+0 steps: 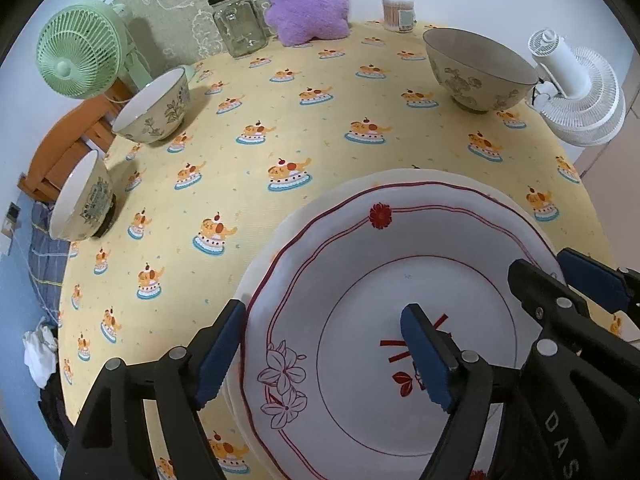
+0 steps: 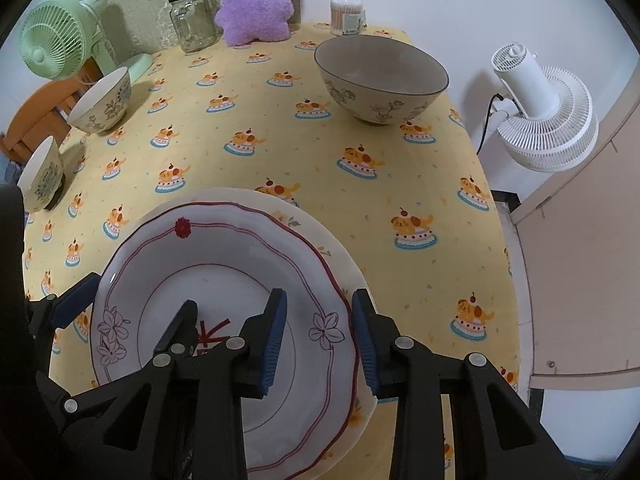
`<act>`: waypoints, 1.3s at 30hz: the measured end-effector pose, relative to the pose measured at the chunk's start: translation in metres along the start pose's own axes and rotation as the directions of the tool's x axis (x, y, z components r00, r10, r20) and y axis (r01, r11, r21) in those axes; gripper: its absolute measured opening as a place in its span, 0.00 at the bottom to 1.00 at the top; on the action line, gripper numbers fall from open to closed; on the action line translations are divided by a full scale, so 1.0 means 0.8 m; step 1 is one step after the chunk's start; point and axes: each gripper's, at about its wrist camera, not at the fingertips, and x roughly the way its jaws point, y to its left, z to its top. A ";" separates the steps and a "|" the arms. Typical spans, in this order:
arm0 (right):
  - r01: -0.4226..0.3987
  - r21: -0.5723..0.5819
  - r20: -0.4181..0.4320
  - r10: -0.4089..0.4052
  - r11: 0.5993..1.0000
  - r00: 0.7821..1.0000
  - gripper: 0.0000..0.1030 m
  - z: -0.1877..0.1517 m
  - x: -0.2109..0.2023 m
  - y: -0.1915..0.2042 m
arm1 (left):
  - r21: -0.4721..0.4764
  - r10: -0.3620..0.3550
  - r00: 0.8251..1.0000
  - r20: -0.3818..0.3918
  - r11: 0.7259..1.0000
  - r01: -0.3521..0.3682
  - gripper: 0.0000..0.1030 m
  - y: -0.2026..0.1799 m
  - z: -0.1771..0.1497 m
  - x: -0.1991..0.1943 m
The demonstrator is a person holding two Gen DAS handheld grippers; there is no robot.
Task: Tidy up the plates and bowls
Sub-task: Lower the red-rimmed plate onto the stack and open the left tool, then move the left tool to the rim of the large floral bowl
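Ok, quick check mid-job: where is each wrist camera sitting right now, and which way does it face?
Left wrist: above the red-rimmed plate's left rim, facing the far wall; left gripper straddles that rim, open; the right gripper shows at right.
Right wrist: above the same plate's right rim, facing likewise; right gripper's fingers straddle it, open; the left gripper shows at left.
Shared: the plate on a larger plate, three bowls, jar, purple cushion, both fans.

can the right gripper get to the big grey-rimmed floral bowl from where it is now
Probably yes. The right gripper straddles the red-trimmed white plate's right rim, jaws open, and only bare yellow patterned tablecloth lies between it and the large grey-rimmed floral bowl. It must clear the plate first.
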 end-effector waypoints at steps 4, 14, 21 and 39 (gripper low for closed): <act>-0.025 -0.008 0.010 0.025 1.000 1.000 0.55 -0.001 -0.007 0.004 | -0.009 -0.069 0.998 -0.010 0.998 0.069 0.85 0.005 -0.003 -0.006; -0.016 0.017 0.070 0.014 1.000 0.997 0.80 -0.010 -0.042 0.038 | 0.000 -0.159 0.986 0.047 0.987 0.159 0.88 0.043 -0.015 -0.040; -0.027 0.043 0.123 0.022 0.999 0.992 0.80 -0.016 -0.071 0.090 | 0.004 -0.175 0.980 0.095 0.984 0.175 0.88 0.097 -0.024 -0.062; 0.002 0.124 0.208 -0.027 0.992 0.978 0.80 -0.006 -0.113 0.240 | -0.020 -0.165 0.966 0.198 0.985 0.172 0.86 0.256 -0.030 -0.083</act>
